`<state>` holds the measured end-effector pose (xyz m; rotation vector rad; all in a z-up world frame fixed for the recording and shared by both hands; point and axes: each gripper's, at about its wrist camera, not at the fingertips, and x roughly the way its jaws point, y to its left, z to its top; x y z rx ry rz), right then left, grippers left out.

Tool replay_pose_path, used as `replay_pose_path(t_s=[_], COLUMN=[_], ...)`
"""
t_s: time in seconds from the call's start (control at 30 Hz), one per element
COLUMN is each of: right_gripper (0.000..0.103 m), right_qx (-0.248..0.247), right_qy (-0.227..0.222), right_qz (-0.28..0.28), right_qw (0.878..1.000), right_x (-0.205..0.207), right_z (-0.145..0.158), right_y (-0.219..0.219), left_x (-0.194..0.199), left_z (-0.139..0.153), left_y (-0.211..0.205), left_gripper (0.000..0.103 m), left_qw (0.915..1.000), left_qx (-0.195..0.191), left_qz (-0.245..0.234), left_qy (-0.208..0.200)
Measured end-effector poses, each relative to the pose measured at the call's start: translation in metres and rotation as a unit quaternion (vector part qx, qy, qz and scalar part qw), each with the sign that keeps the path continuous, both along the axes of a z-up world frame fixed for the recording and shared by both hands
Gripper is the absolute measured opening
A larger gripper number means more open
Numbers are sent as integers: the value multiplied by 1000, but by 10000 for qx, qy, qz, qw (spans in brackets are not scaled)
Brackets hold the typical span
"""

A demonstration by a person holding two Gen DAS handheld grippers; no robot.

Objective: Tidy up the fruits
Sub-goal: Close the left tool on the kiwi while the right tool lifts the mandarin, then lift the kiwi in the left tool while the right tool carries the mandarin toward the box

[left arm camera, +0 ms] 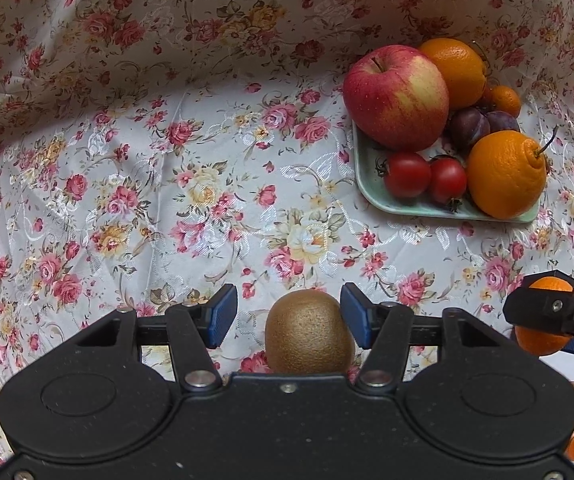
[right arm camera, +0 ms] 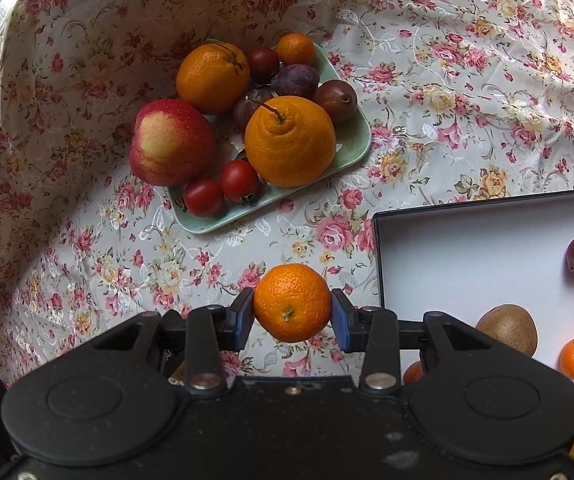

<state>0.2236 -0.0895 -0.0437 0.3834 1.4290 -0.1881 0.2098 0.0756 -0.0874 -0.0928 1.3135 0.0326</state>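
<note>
Nearest to the left wrist camera, the left gripper (left arm camera: 289, 316) points down at the flowered tablecloth (left arm camera: 167, 184) with a kiwi (left arm camera: 309, 334) between its blue pads. The fingers are spread: the right pad sits just at the kiwi's skin, while the left pad stands clear with cloth showing in the gap, so the fruit does not look clamped. A kiwi is light, fuzzy and soft when ripe; it is best taken across its short middle with gentle pressure, since a hard squeeze would likely bruise it and a pinch near one end could let it squirt out.

Just to the right, the right gripper (right arm camera: 291, 312) pinches a mandarin (right arm camera: 291, 302) across its widest part, both pads pressed on the peel, above the cloth and just left of the white-lined box (right arm camera: 487, 216). Its loose, pebbled skin grips well but can shift over the flesh.

Inside the box lie a second kiwi (right arm camera: 507, 330), small mandarins, a plum and a cherry tomato.

Farther off, the green tray (right arm camera: 351, 148) holds an apple (right arm camera: 171, 142), two large oranges, plums, a small mandarin and cherry tomatoes; the tomatoes look the most fragile.
</note>
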Motion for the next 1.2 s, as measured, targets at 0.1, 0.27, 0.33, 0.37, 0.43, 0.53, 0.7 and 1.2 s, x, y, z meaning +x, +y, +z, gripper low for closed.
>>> replay_pose_path(t_s=[0.1, 0.27, 0.33, 0.37, 0.43, 0.53, 0.7, 1.2], right_gripper=[41, 41, 41, 41, 41, 41, 41, 41], right_qx=[23, 27, 35, 42, 59, 74, 113, 179], right_qy=[-2, -1, -4, -5, -9, -8, 2, -121], right_qz=[-16, -48, -59, -64, -77, -90, -129, -70], right_qw=[10000, 10000, 10000, 10000, 10000, 9999, 9999, 9997], right_x=[0, 1, 1, 1, 1, 1, 1, 1], right_z=[0, 1, 1, 1, 2, 3, 4, 19], right_y=[-2, -6, -8, -8, -10, -12, -15, -21], left_x=[2, 4, 5, 5, 6, 8, 17, 13], left_z=[-4, -18, -21, -23, -25, -29, -34, -26], left_y=[-5, -11, -13, -14, -17, -20, -21, -10], left_gripper=[62, 62, 62, 62, 62, 62, 62, 45], left_qw=[9999, 9996, 9995, 9995, 9994, 9994, 9996, 9998], left_qx=[82, 105, 82, 76, 102, 144, 66, -20], left_qz=[-44, -31, -16, -12, -6, 10, 13, -172], left_qy=[48, 244, 291, 301, 317, 324, 279, -33])
